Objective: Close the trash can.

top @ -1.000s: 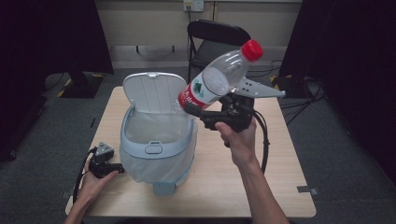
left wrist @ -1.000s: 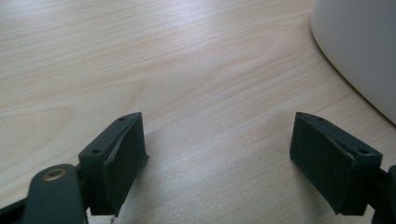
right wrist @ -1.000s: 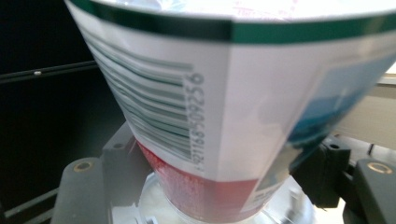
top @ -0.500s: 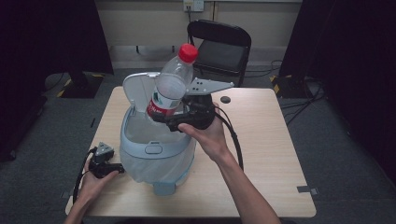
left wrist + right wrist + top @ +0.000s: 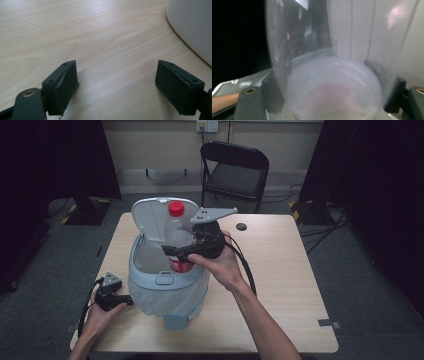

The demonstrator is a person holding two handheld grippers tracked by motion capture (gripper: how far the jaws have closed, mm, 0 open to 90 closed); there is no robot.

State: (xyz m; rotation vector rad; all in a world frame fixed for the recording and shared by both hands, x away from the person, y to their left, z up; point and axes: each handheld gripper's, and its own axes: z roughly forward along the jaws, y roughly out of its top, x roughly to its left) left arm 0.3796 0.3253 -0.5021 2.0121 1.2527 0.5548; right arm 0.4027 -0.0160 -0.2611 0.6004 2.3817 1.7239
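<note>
The right forearm enters from the bottom of the high view and reaches forward and left across the table (image 5: pixel 280 270), the right hand (image 5: pixel 222 265) holding the right gripper (image 5: pixel 182 252) over the open mouth of the bin (image 5: pixel 167 285). That gripper's jaws point left and are clenched on one clear plastic bottle (image 5: pixel 177 237), which stands upright with its red cap (image 5: pixel 176 208) on top and its red label at the level of the bin's rim, its lower part inside the bin. In the right gripper view the bottle (image 5: pixel 332 75) sits between the two black jaws, pressed by both. The left hand (image 5: pixel 97 312) rests at the near left corner of the table, holding the left gripper (image 5: pixel 125 301) low, just beside the bin's bag. In the left gripper view the left gripper (image 5: pixel 116 85) has its jaws spread wide apart with nothing between them, bare wood beneath and the bin's pale wall (image 5: pixel 192 25) at the upper right. Count: one bin with its lid (image 5: pixel 155 217) raised upright behind the bottle, one bottle, one table, two grippers. One black folding chair (image 5: pixel 235 170) stands beyond the table's far edge.
</note>
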